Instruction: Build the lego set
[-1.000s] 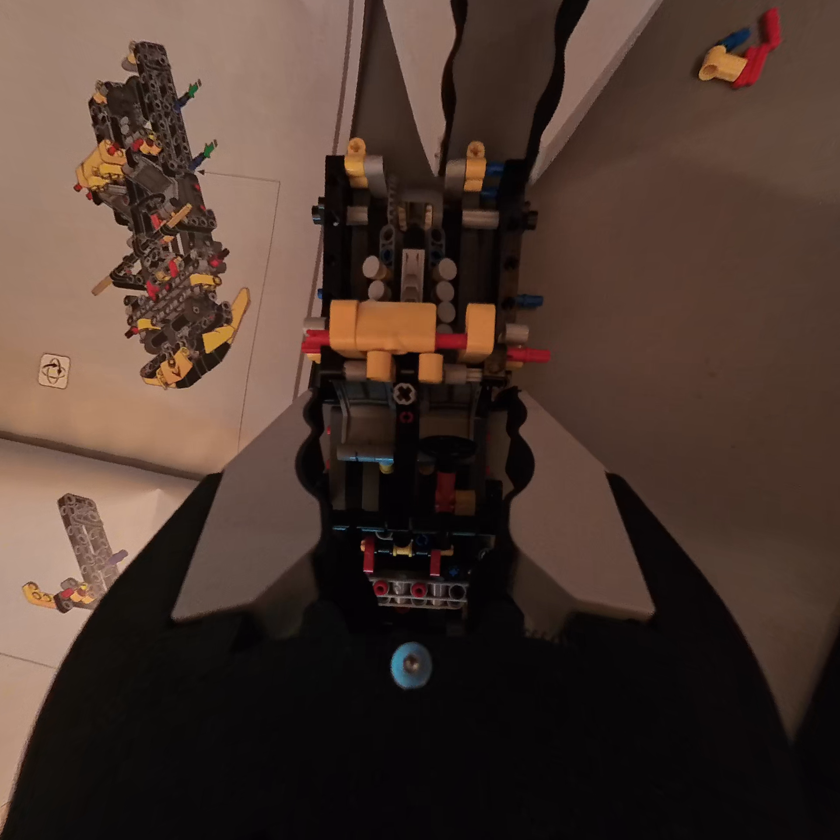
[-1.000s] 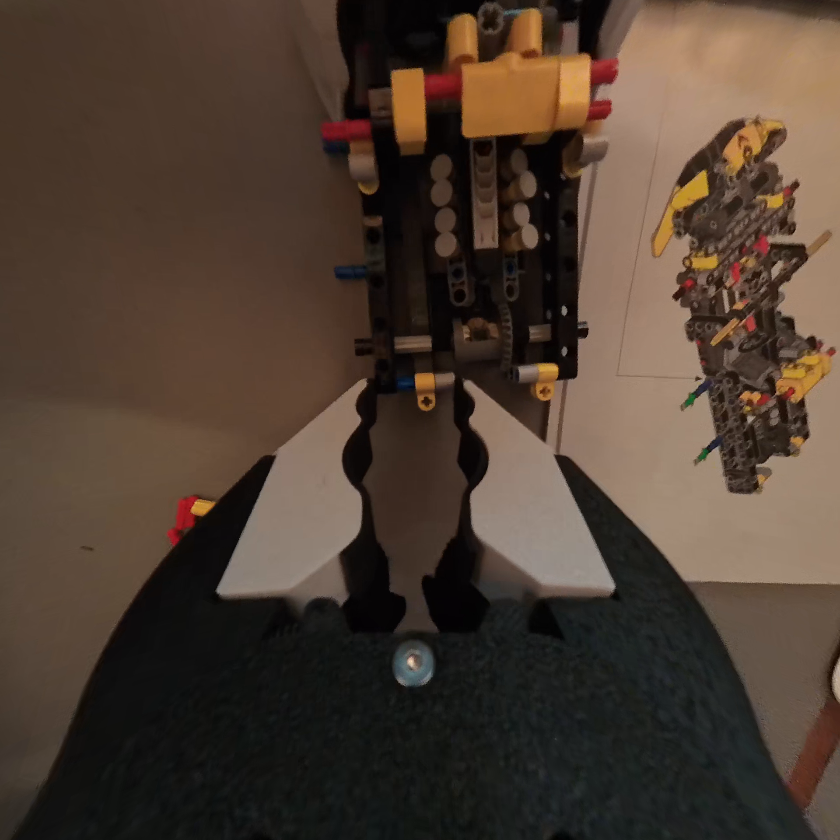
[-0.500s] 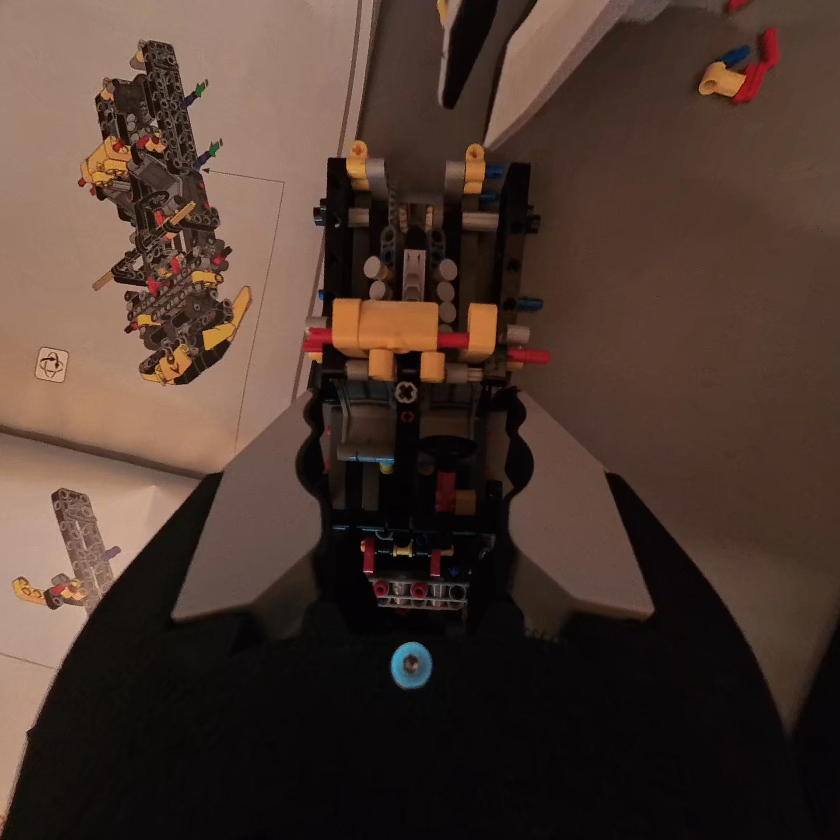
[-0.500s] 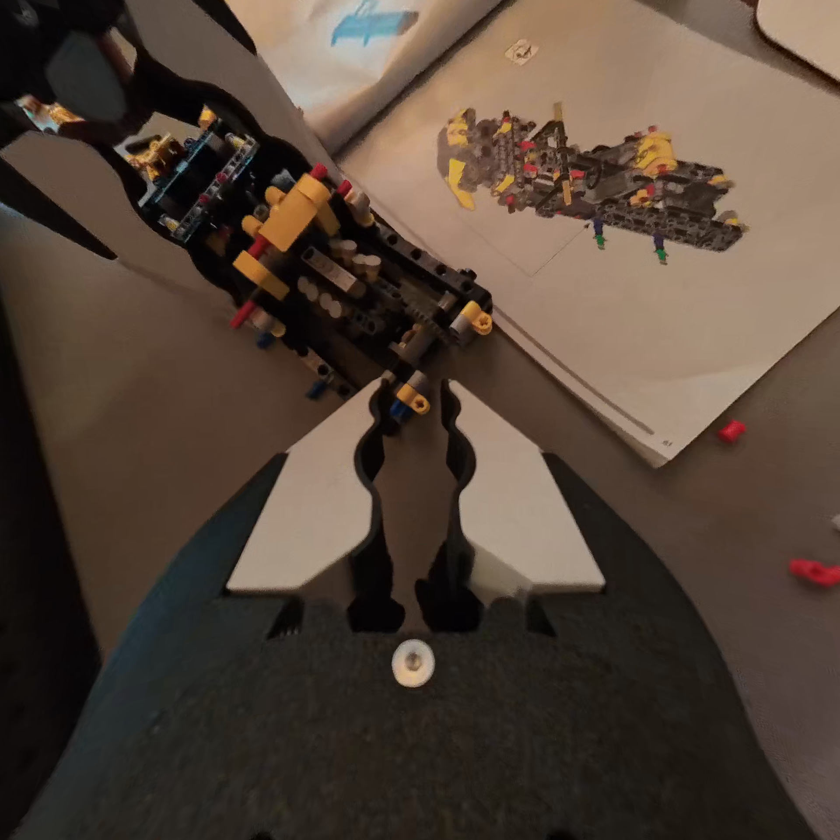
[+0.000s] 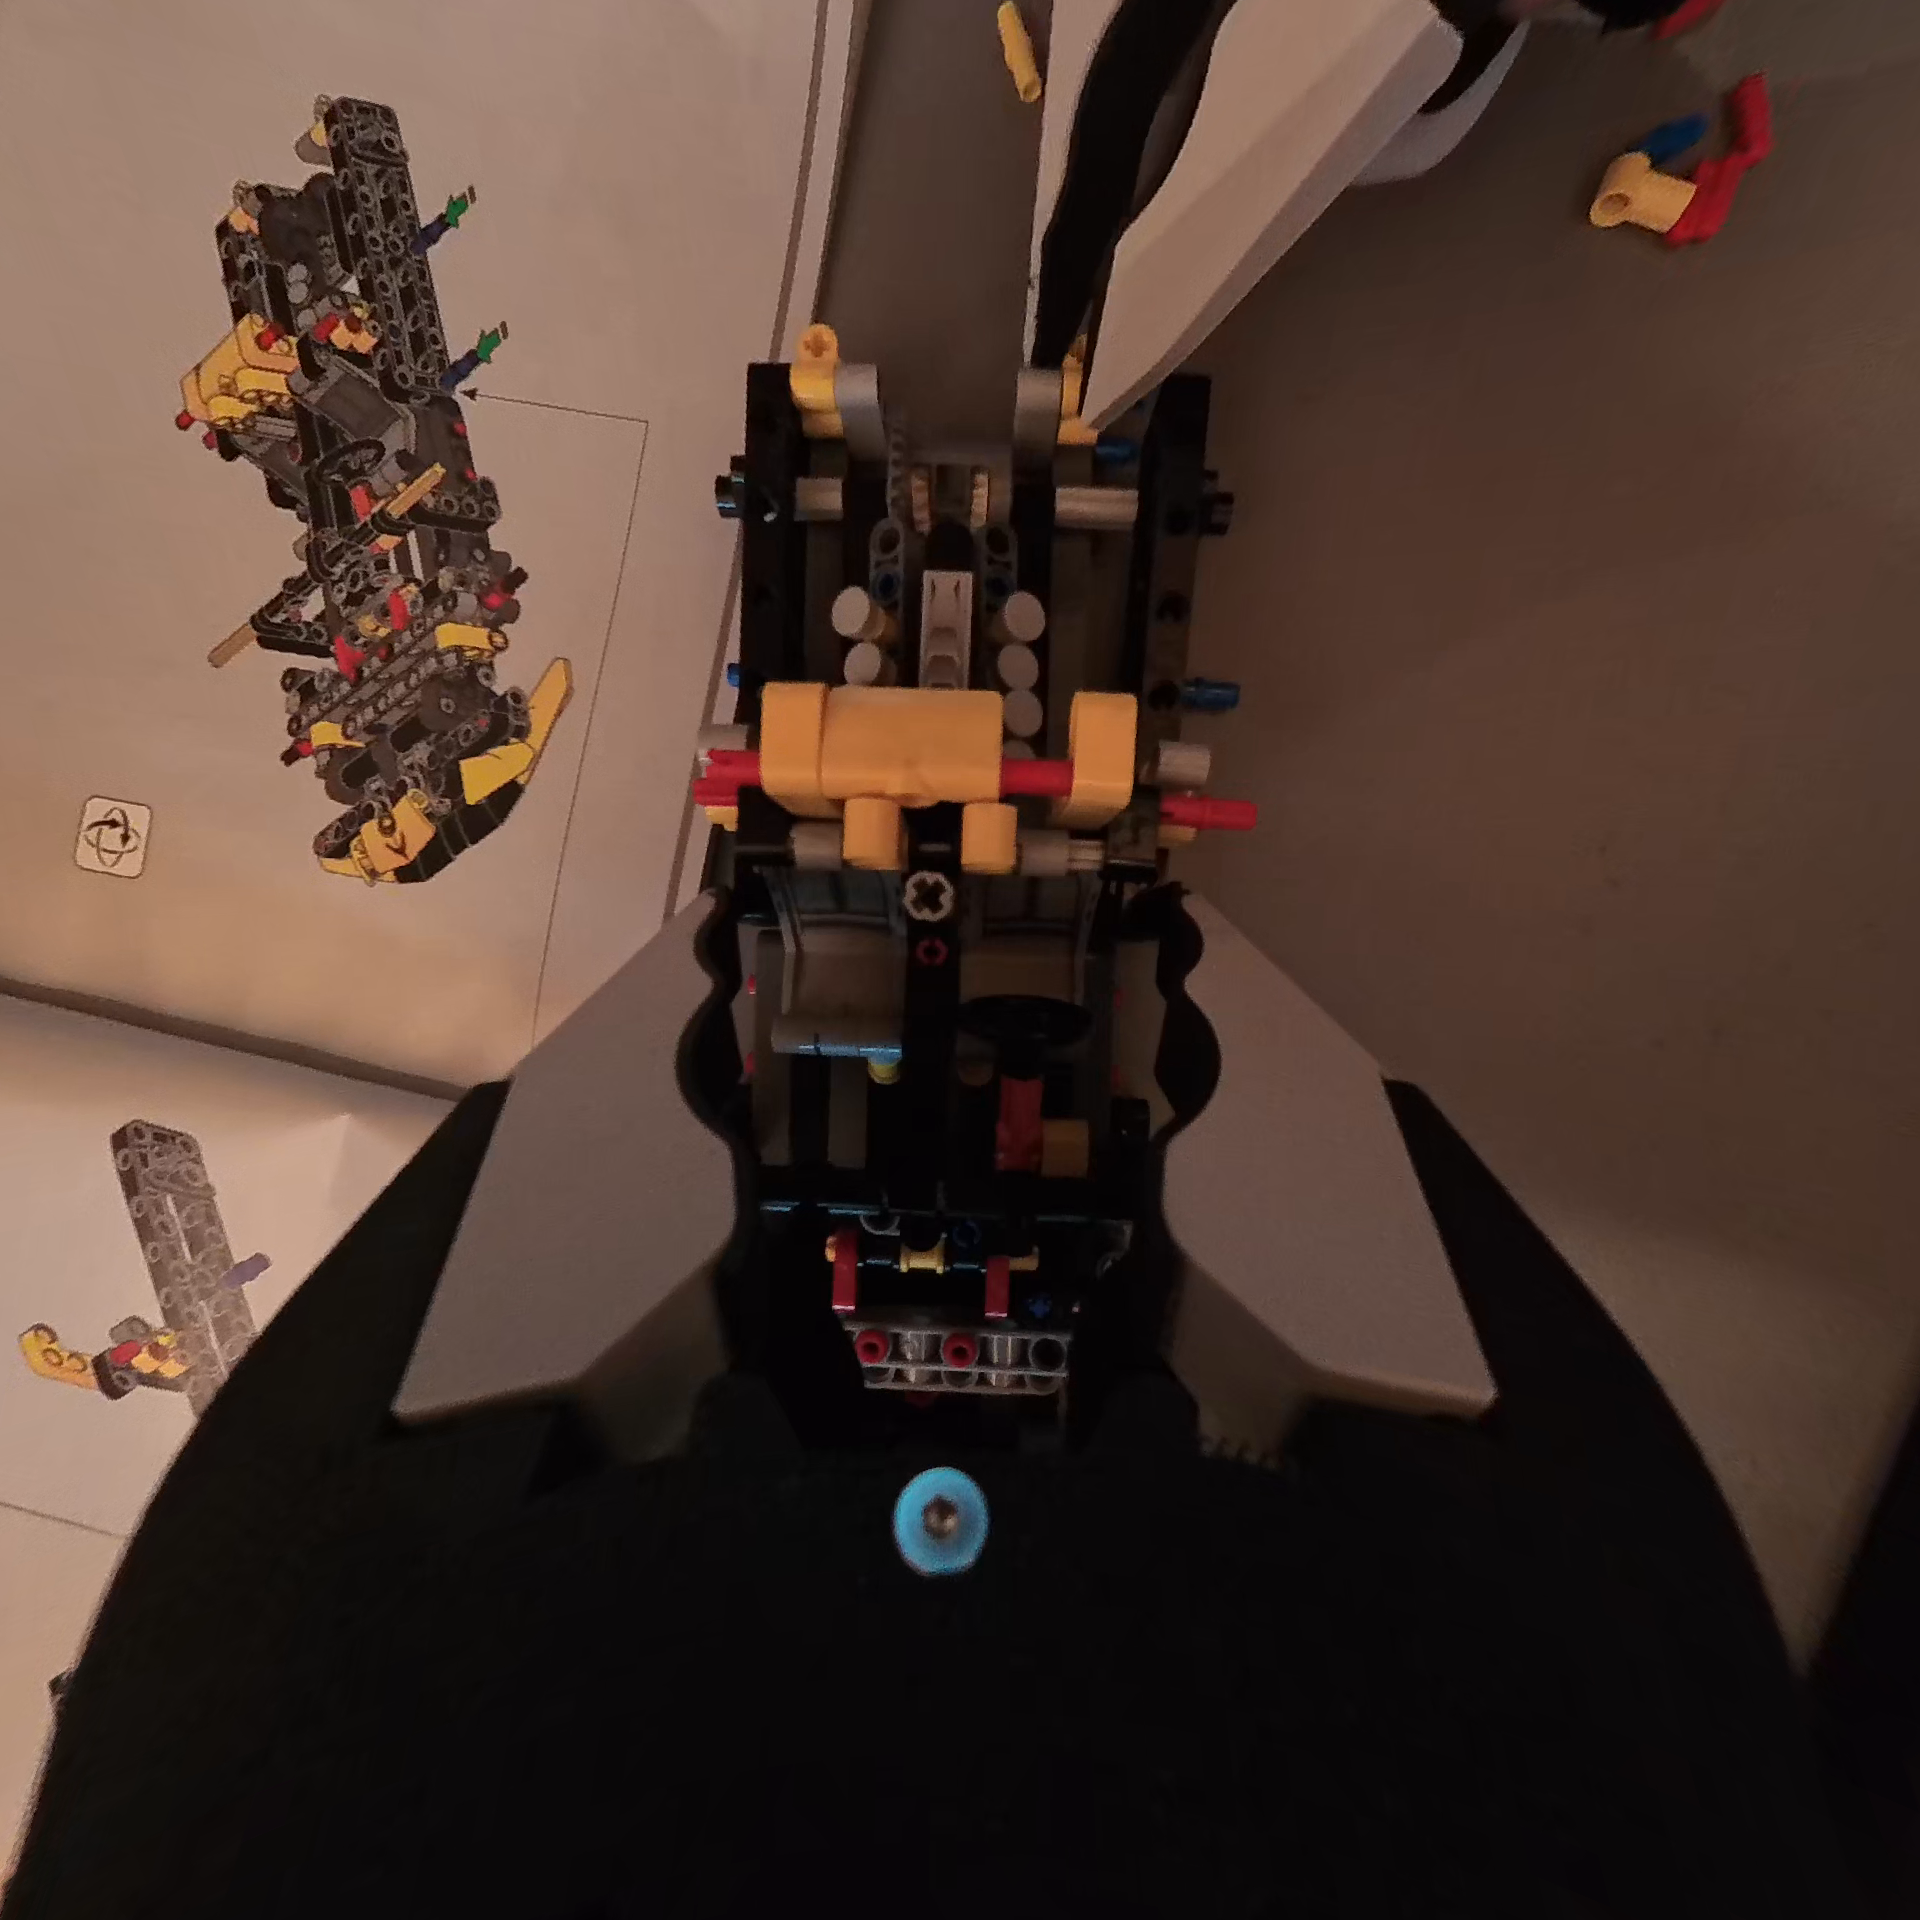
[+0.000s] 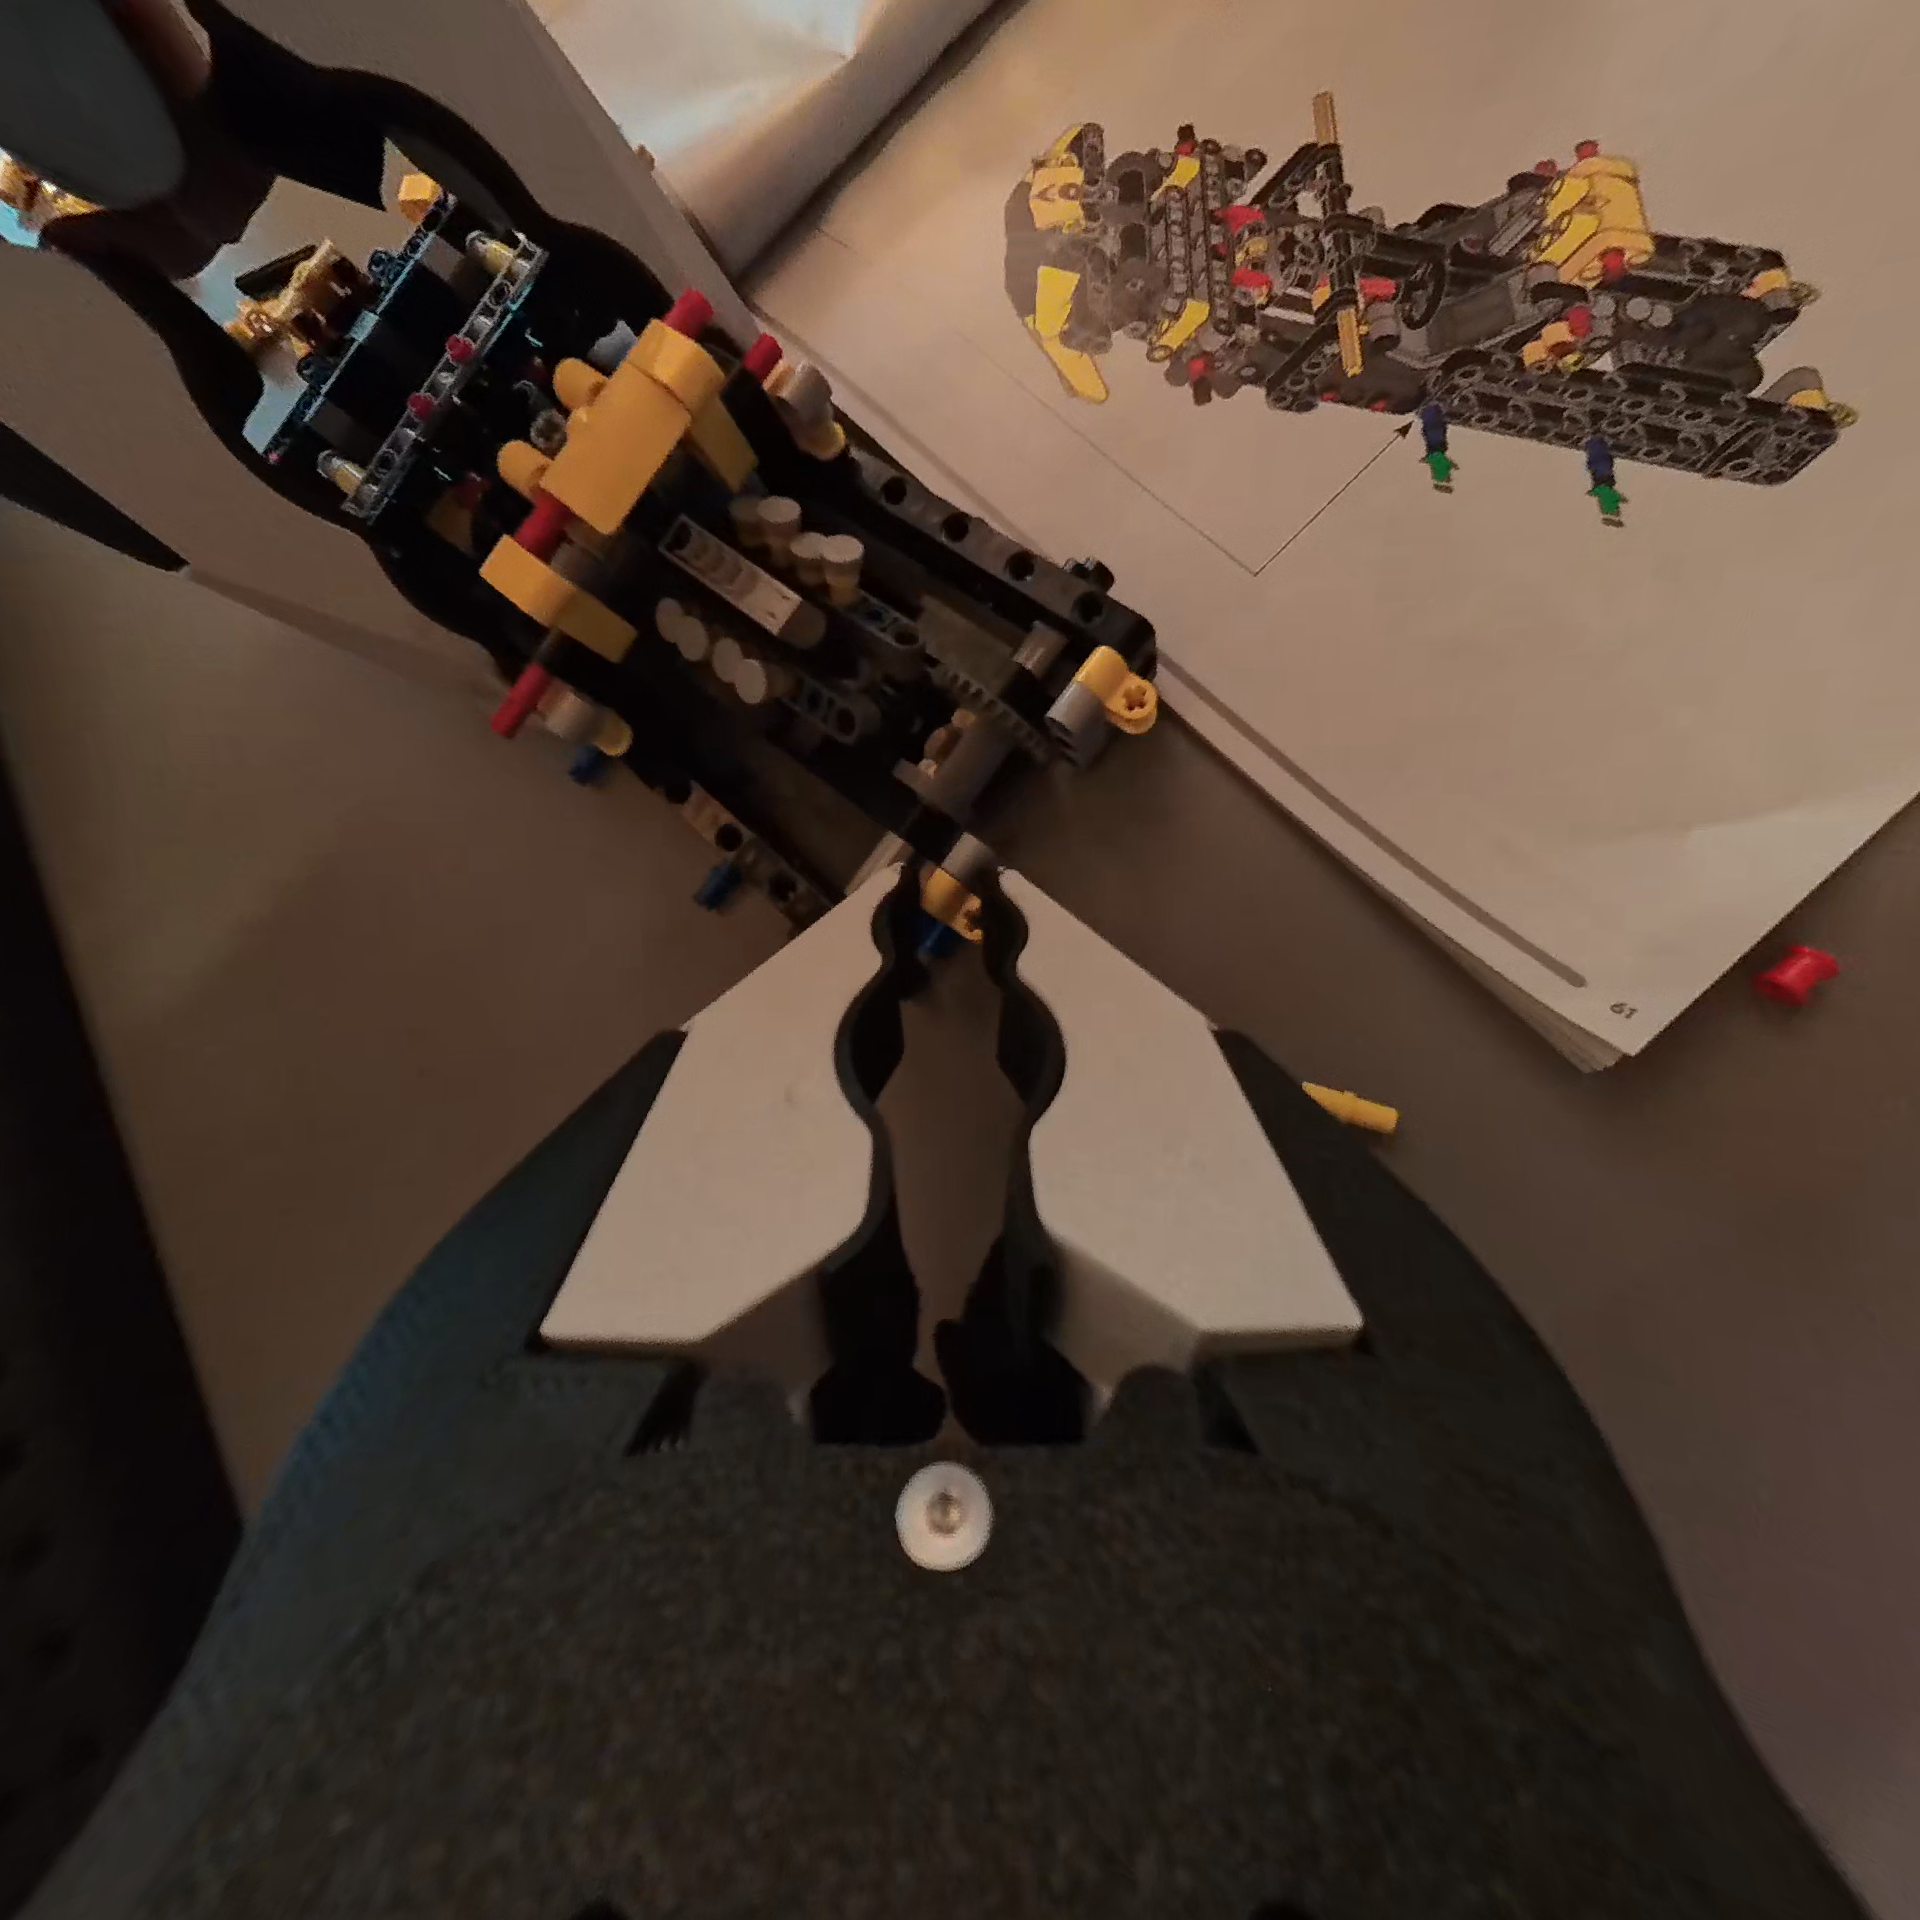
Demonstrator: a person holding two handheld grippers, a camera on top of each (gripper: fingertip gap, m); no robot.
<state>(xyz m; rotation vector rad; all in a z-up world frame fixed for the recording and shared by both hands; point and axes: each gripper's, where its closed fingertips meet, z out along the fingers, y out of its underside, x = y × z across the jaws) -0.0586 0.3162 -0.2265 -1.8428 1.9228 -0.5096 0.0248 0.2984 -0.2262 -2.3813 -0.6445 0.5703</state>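
Left gripper (image 5: 940,1049) is clamped across the near half of the Lego Technic chassis (image 5: 966,644), holding it over the counter (image 5: 1507,831). The chassis long axis runs straight away from that gripper, far end free.

Right gripper (image 6: 951,914) sits at that far end, jaws narrowed on the yellow connector (image 6: 951,899) at one far corner, both tips flanking it. Contact looks likely, but a firm pinch can't be confirmed from here. In the left wrist view it comes in obliquely from far right. Key relation: the connector lies dead ahead between the right tips, and the chassis axis runs diagonally away to far left in that view. Any push or pull goes along the axis, against the left grip.

Materials: hard glossy plastic, black perforated beams, yellow blocks, red axles, grey round pins. Gripper fingers are matte grey wedges with black scalloped pads.

Open instruction booklet (image 6: 1351,675) lies flat just beside the chassis. Loose bits on the counter: yellow pin (image 6: 1351,1107), red bush (image 6: 1795,977), small yellow-red-blue cluster (image 5: 1673,171).
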